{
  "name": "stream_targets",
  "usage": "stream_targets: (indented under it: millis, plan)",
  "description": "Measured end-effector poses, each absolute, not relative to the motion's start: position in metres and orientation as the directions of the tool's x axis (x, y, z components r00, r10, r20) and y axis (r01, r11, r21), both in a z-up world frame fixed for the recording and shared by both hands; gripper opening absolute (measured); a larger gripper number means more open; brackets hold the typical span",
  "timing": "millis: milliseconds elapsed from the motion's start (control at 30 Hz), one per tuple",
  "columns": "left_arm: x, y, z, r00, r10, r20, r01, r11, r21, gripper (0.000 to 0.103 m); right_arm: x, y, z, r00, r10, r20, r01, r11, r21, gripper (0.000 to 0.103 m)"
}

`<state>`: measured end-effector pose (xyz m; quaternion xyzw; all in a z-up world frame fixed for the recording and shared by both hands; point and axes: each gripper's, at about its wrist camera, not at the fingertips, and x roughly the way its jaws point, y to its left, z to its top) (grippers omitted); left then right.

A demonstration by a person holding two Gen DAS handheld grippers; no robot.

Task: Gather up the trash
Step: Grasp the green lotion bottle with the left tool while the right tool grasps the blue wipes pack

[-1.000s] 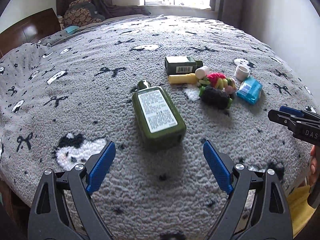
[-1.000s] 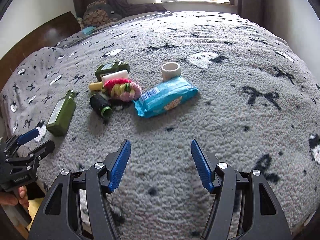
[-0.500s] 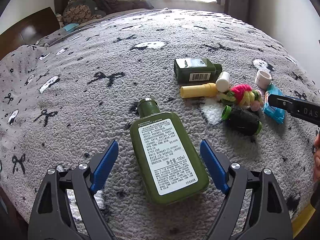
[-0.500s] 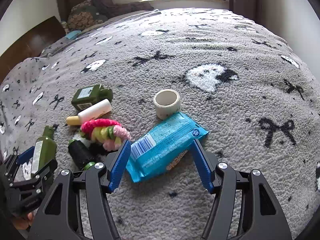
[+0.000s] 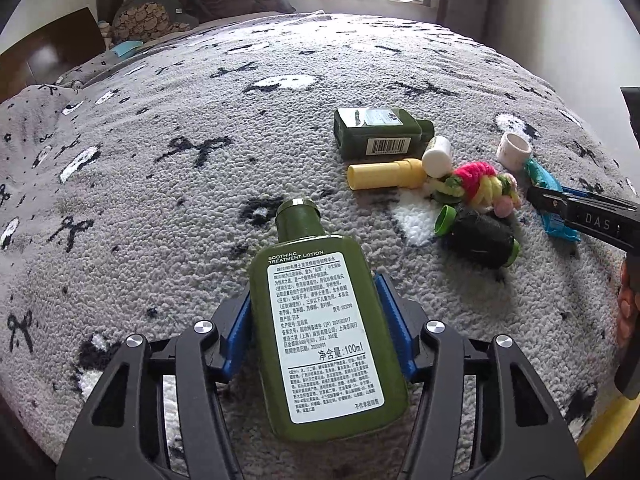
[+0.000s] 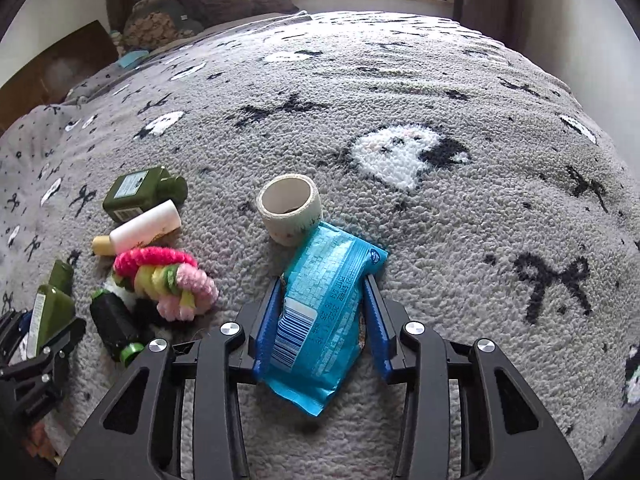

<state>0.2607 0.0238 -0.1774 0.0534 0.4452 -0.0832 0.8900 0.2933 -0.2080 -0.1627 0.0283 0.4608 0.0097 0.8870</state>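
Left side first: the left gripper has just been closing its jaws, and its blue pads now press on both flanks of the big green lotion bottle. The bottle lies flat on the grey fleece blanket, label up, neck pointing away from the camera, body right between the jaws. The label reads "SOOTHING TREATMENT LOTION" at the top and "100ml" lower down, with blocks of Chinese text I can't make out properly.

Further right on the blanket is the rest of the pile: a smaller green bottle with a barcode, a yellow tube just beside it, a white cap, a bunch of fluffy hair ties in pink, yellow and green, a black spool with green ends, and a roll of tape.

Right side: the right gripper also just closed in, and its pads pinch the blue snack wrapper, squeezing it lengthwise between the jaws, barcode end nearest the camera. The wrapper's far end touches the tape roll. "DAS" shows on the right gripper's arm in the left view. Both grippers tilt down toward the blanket.
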Motion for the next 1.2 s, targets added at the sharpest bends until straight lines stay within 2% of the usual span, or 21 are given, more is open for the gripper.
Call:
stream_targets:
  millis: [167,733,1000,1200]
  plan:
    - [0.236,0.018,-0.172,0.597,-0.119,-0.794,0.221,0.975,0.020,0.048,0.269,-0.212,-0.152,0.596,0.038,-0.802,-0.002,0.999,0.046,0.030]
    - [0.110,-0.043,-0.123,0.663,-0.228,-0.713,0.351,0.936,0.027,0.048,0.123,-0.232,-0.097,0.700,0.058,-0.712,-0.077,0.997,0.005,0.029]
    - [0.052,-0.054,-0.121,0.665,-0.256,-0.701,0.381,0.924,0.024,0.048,0.053,-0.228,-0.099,0.712,0.105,-0.694,-0.131,0.991,0.016,0.030]
    - [0.016,-0.051,-0.136,0.644,-0.264,-0.718,0.386,0.922,0.008,0.048,0.020,-0.226,-0.119,0.687,0.116,-0.718,-0.129,0.991,0.037,0.030]
